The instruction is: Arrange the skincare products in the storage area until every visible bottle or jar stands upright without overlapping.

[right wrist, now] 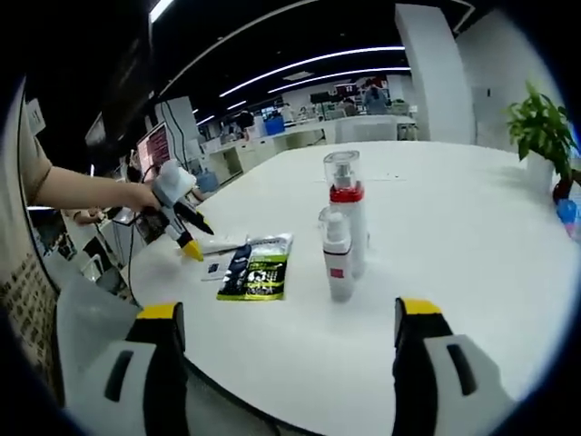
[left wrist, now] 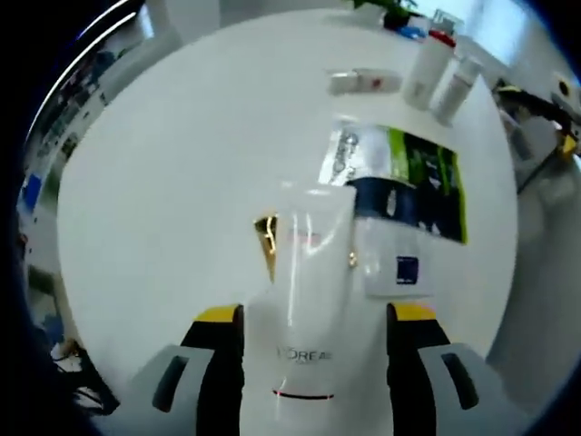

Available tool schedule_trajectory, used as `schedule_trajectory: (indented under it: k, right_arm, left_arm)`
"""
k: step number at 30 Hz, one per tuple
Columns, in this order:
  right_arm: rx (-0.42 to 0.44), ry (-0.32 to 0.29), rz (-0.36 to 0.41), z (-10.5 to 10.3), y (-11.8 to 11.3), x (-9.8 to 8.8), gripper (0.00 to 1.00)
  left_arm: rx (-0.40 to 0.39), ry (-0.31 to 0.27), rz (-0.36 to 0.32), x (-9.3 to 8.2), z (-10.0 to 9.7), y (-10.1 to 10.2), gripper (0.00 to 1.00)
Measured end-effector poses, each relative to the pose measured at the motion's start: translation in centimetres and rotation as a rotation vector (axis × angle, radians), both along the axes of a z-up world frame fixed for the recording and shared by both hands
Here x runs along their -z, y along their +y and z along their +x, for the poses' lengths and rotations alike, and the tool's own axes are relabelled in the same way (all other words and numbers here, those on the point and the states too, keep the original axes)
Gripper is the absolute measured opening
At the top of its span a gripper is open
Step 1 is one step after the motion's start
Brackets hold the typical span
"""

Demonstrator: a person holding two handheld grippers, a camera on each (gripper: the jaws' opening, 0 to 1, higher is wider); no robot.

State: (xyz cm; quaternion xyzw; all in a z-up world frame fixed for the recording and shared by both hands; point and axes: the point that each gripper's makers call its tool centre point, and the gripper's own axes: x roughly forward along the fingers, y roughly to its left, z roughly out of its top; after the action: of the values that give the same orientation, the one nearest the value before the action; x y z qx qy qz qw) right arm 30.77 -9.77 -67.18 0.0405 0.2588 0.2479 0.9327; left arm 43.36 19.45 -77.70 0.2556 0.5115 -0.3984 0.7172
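Two yellow-tipped jaws of the left gripper (left wrist: 313, 318) stand either side of a white tube (left wrist: 309, 300), which fills the space between them; the pads look pressed to its sides, so I read this as a grasp, tube lifted off the table (left wrist: 163, 182). The tube points away from the camera, flat crimped end farthest out, a red line nearest the palm.

Right gripper (right wrist: 286, 318): jaws spread wide, nothing between them, idle above the table edge.

Judgement on the step: the tube seems on its way to being stood up. It should go down on its cap end, on bare white surface, apart from the green sachet (left wrist: 422, 177) and the dark packet (left wrist: 390, 204) lying just beyond it. Lower it square and release only once it rests steady; a tube this slim will likely topple if let go on a tilt.

What the views add:
- Left gripper view: a small white sachet (left wrist: 399, 268) just beyond the tube, a small tube (left wrist: 363, 82) lying flat farther off, and two bottles upright at the far edge.
- Right gripper view: the same two from the side, a tall red-collared bottle (right wrist: 345, 218) and a shorter bottle (right wrist: 339, 259) close in front of it. I cannot tell if they touch. A potted plant (right wrist: 542, 127) stands at the right. It also shows the left gripper from outside, held low near the sachets by a person's hand (right wrist: 136, 195).
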Motion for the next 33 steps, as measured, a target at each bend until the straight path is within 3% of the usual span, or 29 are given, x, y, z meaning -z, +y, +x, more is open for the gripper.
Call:
schedule_trajectory:
  k: [9, 12, 16, 24, 30, 33]
  right_arm:
    - [-0.001, 0.007, -0.008, 0.0, -0.1, 0.2, 0.95]
    - [-0.003, 0.009, -0.010, 0.0, 0.0, 0.3, 0.95]
    - [-0.007, 0.013, -0.012, 0.0, -0.1, 0.5, 0.95]
    - [-0.014, 0.015, -0.012, -0.1, 0.2, 0.5, 0.93]
    - [-0.023, 0.013, -0.006, -0.2, 0.4, 0.4, 0.93]
    - [-0.026, 0.011, -0.003, -0.2, 0.5, 0.3, 0.93]
  left_arm:
    - [0.031, 0.026, 0.060, 0.4, 0.5, 0.2, 0.37]
    - [0.037, 0.030, 0.065, 0.4, 1.1, 0.3, 0.36]
    - [0.096, -0.006, 0.103, 0.5, 1.3, 0.7, 0.31]
    - [0.037, 0.001, 0.085, 0.2, 1.0, 0.7, 0.26]
    - [0.030, -0.078, 0.115, 0.0, 1.4, 1.2, 0.25]
    - [0.003, -0.071, 0.088, -0.3, 1.1, 1.1, 0.25]
